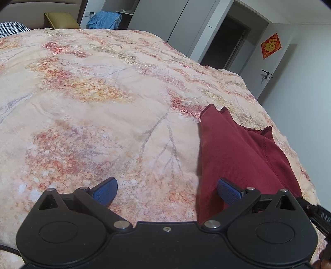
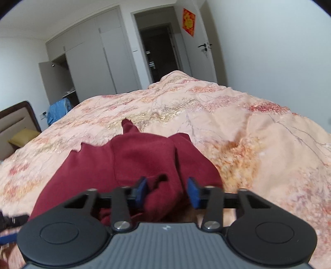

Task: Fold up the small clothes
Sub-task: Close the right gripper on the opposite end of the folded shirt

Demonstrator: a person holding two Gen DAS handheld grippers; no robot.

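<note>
A dark red garment (image 1: 238, 153) lies on the floral quilt (image 1: 103, 103) at the right of the left wrist view. My left gripper (image 1: 167, 189) is open wide and empty; its right pad sits over the garment's left edge, its left pad over bare quilt. In the right wrist view the same garment (image 2: 132, 161) lies bunched in front of me. My right gripper (image 2: 167, 192) is open, with a raised fold of the red cloth between its blue pads (image 2: 193, 191), not pinched.
The quilt (image 2: 258, 134) covers the whole bed. A yellow pillow (image 1: 61, 19) and headboard are at the far end, blue cloth (image 1: 103, 19) beyond. Wardrobes (image 2: 93, 58), an open doorway (image 2: 159, 49) and a white door (image 2: 203, 47) stand past the bed.
</note>
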